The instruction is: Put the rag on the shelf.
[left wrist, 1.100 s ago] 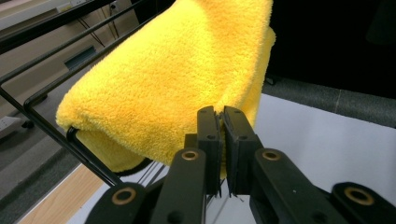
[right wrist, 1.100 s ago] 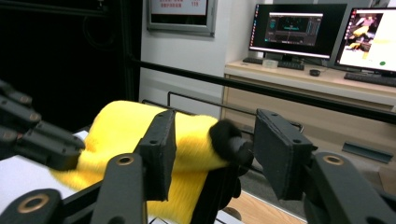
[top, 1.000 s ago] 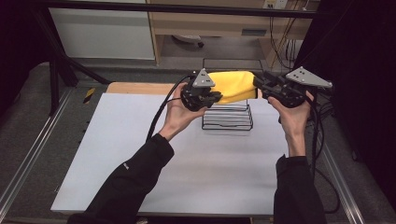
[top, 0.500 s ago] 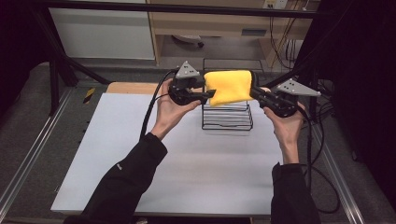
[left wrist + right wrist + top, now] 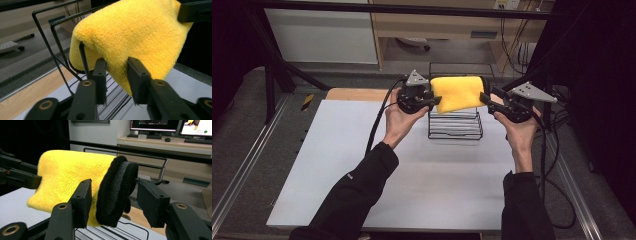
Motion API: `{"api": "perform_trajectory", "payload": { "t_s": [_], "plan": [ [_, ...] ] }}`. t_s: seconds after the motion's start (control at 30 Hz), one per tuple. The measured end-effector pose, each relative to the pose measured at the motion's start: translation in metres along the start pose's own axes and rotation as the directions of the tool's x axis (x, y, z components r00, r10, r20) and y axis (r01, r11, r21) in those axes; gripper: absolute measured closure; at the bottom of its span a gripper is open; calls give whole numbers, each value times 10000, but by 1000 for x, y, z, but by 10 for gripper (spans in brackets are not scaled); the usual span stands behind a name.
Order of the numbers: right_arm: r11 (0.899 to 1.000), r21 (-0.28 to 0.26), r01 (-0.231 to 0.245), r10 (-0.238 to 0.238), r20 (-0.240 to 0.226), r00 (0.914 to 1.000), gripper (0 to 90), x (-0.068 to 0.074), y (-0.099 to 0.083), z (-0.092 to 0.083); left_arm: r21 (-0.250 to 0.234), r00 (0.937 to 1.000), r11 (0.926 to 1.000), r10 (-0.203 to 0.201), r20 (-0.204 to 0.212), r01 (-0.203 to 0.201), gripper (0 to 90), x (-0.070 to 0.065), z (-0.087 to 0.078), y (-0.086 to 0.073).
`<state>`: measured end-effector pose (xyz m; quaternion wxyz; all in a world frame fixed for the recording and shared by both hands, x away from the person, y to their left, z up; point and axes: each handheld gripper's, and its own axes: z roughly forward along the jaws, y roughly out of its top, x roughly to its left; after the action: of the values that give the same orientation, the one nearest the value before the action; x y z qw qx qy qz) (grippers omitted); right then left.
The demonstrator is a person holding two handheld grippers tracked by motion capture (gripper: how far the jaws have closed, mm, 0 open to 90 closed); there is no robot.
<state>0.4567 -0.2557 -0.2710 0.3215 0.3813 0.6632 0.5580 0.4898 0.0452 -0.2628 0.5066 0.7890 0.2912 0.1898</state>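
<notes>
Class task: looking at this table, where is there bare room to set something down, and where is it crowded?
Free: the white table top left of the left forearm, and the stretch between both forearms, in front of the wire rack. Crowded: the rack, where the yellow cloth hangs.

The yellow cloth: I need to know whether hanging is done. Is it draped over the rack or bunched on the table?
Draped: the yellow cloth hangs over the top bar of the black wire rack, both sides falling down, off the table.

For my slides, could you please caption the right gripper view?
Right gripper with open jaws around a black cloth draped beside a yellow towel on a wire rack.
</notes>
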Motion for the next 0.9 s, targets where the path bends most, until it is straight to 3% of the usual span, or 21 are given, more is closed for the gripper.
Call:
{"api": "perform_trajectory", "payload": {
  "t_s": [0.13, 0.27, 0.33, 0.47, 0.6, 0.9],
  "plan": [
    [9989, 400, -235, 250, -388, 9989, 579, -3, -4, 10, 9, 10000, 10000, 40, 13, -40, 800, 1, 0, 1],
    [9988, 384, -317, 344, -720, 9968, 765, -2, -10, 12, 9, 9999, 9999, 164, -20, -164, 829, -1, 0, 3],
    [9990, 314, -321, 345, -783, 9963, 800, -3, -11, 9, -36, 9996, 9996, 267, 26, -267, 833, -4, 0, 6],
    [9996, 124, -269, 275, -510, 9983, 811, -6, -10, -3, -22, 9990, 9990, 439, 127, -439, 837, -12, 6, 15],
    [9994, 124, -326, 330, -286, 9990, 803, -11, -14, -9, 127, 9975, 9976, 688, -149, -686, 837, -17, 14, 19],
    [9999, 134, -61, 66, -410, 9991, 787, -6, -20, 1, 205, 9984, 9987, 480, -312, -474, 833, -5, 11, 11]
  ]
}}
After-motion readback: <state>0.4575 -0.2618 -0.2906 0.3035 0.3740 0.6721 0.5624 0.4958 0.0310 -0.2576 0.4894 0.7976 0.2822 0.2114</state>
